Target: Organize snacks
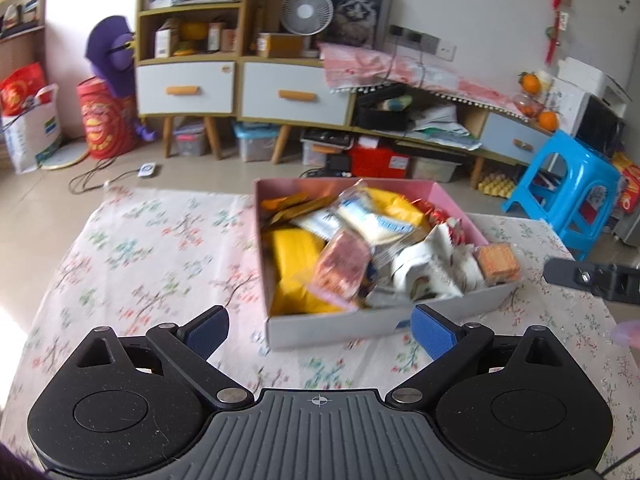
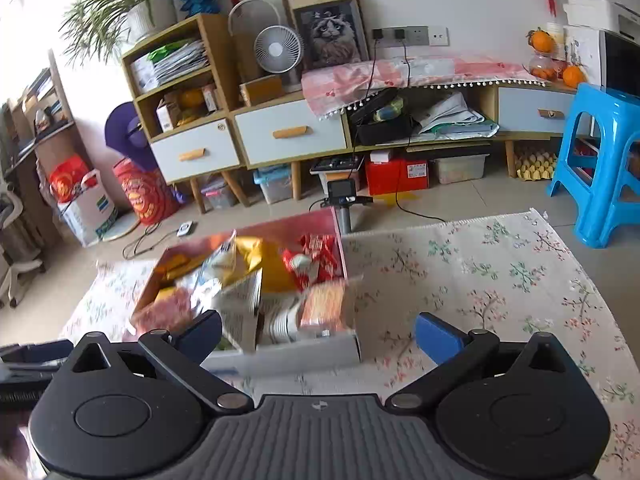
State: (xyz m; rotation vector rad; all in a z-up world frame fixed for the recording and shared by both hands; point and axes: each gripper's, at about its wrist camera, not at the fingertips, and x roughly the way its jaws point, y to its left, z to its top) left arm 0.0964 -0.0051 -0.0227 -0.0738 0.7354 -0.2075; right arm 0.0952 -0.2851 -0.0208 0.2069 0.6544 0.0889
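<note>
Item: snack box (image 1: 332, 326), pink inside and pale outside, on the flowered cloth (image 1: 160, 248) of the desk, just ahead of my left jaws and a little to their right; ahead and to the left of my right jaws. Contents, heaped loosely and not sorted: yellow packets (image 1: 298, 246), a pink-wrapped pack (image 1: 342, 266), white-and-blue sachets (image 1: 372, 220), white wrappers (image 1: 424, 276), red sweets (image 2: 316, 256) toward the far side, and an orange biscuit pack (image 1: 498, 264) leaning on the box's right rim. Left gripper (image 1: 320, 330): jaws wide apart, nothing between them, poised short of the near wall. Right gripper (image 2: 320, 332): jaws likewise spread and empty, level with the box's near right corner. No snack lies on the cloth outside the box that I can see. Stage, as I judge it: everything gathered in the box, which suits either a finished gathering or a pile awaiting sorting; the views do not settle which. Any further grasp would call for lowering spread jaws over one packet, mindful that the wrappers are slippery and overlapping.
</note>
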